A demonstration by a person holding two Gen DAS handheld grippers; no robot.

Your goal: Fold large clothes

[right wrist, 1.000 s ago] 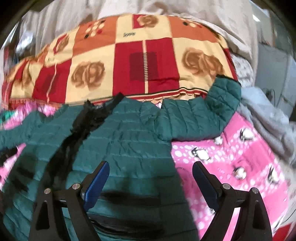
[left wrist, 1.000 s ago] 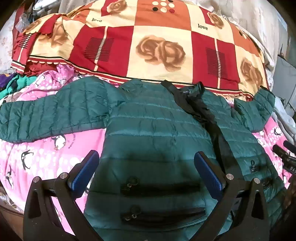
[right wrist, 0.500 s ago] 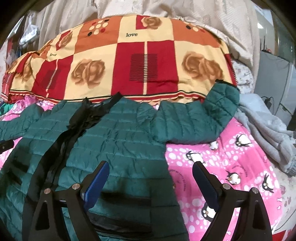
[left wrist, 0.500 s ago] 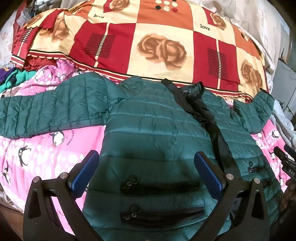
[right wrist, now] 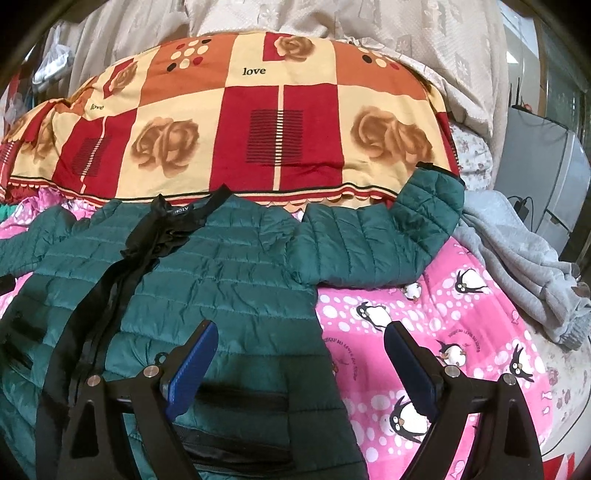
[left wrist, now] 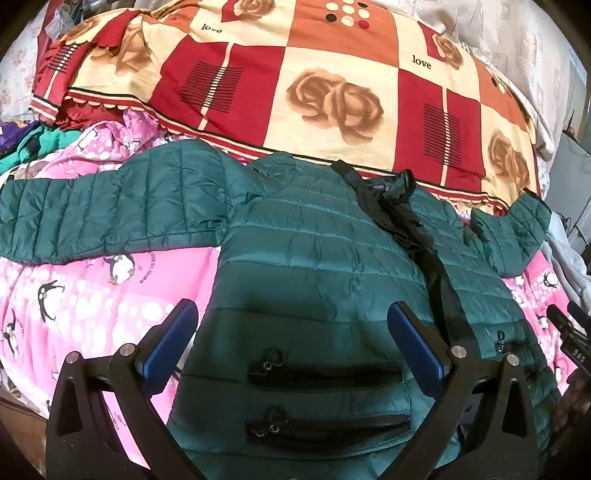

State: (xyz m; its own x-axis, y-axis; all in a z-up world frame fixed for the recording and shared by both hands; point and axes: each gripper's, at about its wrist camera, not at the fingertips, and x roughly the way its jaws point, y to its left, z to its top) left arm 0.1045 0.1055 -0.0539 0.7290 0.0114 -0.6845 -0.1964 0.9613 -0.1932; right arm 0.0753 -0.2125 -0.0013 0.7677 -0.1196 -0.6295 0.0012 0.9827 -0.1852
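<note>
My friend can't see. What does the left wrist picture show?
A puffy green jacket lies spread flat, front up, on a pink penguin blanket, one sleeve stretched out left. The open left tongs hover above its hem, holding nothing. Behind lies a red-and-cream rose quilt.

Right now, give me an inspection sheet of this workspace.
Surface: pink penguin sheet, wrinkled.
Job's things: green puffer jacket lies front up, unfolded, sleeves spread.
Clutter: grey garment beside the sleeve; rose-print quilt behind the collar.
Grippers: left gripper open above the hem; right gripper open, straddling the jacket's side edge.
Cables: black cable at a grey appliance.
Surroundings: beige curtain.
</note>
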